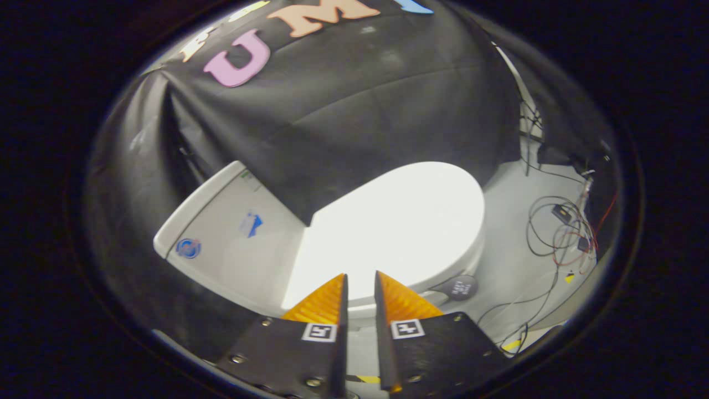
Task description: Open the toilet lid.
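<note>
Fingers of the gripper (361,282) are hovering over the near rim of the closed toilet lid (399,221), which is lying flat at frame centre, its long axis running toward the upper right. The jaws are standing slightly parted, gripping nothing. The cistern (221,233) is sitting at left, cables (559,233) trailing at right.
</note>
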`<state>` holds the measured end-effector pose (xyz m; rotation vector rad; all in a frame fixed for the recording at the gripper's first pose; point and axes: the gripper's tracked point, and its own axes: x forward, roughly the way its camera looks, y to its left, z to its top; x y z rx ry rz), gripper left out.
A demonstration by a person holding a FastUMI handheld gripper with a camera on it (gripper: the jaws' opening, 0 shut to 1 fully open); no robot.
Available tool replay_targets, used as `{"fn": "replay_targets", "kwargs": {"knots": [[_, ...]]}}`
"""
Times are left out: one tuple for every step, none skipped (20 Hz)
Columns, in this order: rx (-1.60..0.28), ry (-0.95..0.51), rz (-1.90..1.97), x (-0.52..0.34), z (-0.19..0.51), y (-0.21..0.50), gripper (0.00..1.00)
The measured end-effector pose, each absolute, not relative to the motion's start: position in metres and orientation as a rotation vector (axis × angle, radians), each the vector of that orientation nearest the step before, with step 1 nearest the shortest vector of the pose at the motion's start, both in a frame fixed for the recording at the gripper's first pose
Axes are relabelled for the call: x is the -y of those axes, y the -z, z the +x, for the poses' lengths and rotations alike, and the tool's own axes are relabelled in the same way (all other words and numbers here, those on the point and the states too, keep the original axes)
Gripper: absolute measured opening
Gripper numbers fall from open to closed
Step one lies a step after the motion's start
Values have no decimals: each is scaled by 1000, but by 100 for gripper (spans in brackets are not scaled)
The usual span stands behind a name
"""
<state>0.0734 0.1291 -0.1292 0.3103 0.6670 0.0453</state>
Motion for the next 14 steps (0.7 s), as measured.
{"fn": "replay_targets", "kwargs": {"knots": [[-694, -12, 296, -116, 72, 140, 32], [-707, 16, 287, -106, 74, 148, 42], [-732, 46, 281, -95, 74, 160, 45], [-757, 71, 290, -84, 72, 168, 53], [-771, 95, 311, -75, 73, 177, 53], [-795, 123, 329, -66, 71, 188, 53], [-815, 147, 350, -56, 70, 199, 53], [-830, 172, 365, -48, 69, 208, 56], [-843, 184, 389, -44, 69, 216, 58], [-859, 196, 406, -39, 69, 224, 60], [-864, 211, 436, -33, 70, 230, 62], [-864, 184, 495, -37, 74, 232, 64], [-865, 197, 542, -33, 74, 234, 50], [-845, 197, 611, -32, 78, 235, 36]]}}
